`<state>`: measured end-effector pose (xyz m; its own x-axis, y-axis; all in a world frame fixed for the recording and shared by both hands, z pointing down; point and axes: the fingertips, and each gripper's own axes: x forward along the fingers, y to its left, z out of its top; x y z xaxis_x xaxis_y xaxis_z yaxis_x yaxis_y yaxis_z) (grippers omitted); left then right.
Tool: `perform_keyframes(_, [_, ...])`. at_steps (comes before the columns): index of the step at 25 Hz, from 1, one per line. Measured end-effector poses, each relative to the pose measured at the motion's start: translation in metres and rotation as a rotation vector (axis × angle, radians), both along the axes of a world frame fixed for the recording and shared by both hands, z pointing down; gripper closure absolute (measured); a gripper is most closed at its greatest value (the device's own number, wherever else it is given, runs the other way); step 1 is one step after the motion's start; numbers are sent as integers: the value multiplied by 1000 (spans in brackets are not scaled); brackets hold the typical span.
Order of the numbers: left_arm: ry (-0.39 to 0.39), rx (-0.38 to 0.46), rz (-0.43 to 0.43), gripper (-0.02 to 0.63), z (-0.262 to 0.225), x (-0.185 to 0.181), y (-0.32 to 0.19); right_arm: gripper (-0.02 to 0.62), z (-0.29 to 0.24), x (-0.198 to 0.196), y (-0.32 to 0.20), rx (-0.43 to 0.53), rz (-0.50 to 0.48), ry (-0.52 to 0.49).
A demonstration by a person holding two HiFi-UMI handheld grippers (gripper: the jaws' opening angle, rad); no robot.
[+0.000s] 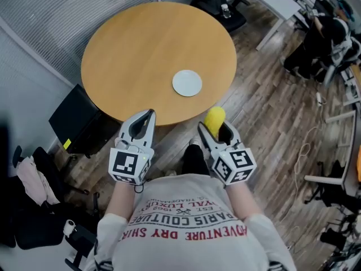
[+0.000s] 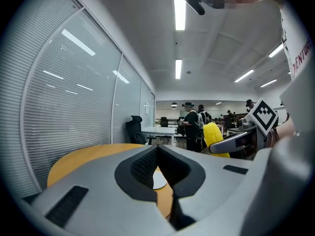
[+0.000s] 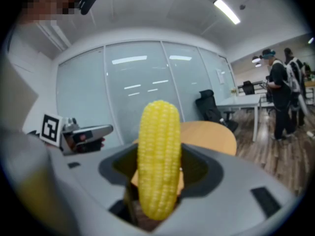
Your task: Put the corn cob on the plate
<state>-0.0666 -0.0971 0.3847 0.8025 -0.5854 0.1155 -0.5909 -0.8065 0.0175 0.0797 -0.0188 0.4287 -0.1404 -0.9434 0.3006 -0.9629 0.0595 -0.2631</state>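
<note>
The right gripper (image 1: 214, 130) clamps the corn cob (image 1: 214, 118) upright just below frame centre, likely for carrying up to the white plate (image 1: 186, 83) on the round table (image 1: 135, 49). The left gripper (image 1: 148, 117), pinched together on nothing, seems spare.

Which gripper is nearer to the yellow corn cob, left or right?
Right. The right gripper is shut on the yellow corn cob, upright between its jaws. The left gripper, shut and empty, is apart, to the cob's left.

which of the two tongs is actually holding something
The right tongs, clamped on the yellow corn cob. The left tongs are shut with nothing between them.
</note>
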Motion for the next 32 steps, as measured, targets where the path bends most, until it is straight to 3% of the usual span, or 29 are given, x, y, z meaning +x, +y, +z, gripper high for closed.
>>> perform_keyframes(10, [-15, -28, -139, 572, 10, 62, -78, 324, 0, 67, -106, -11, -153, -8])
perform_keyframes(19, [-24, -54, -259, 572, 22, 122, -123, 324, 18, 125, -168, -62, -298, -11])
perform_keyframes(26, [-26, -76, -284, 573, 28, 134, -137, 324, 35, 122, -194, -113, -382, -1])
perform_keyframes(32, [-30, -113, -303, 574, 43, 123, -152, 324, 78, 104, -208, -228, -439, 12])
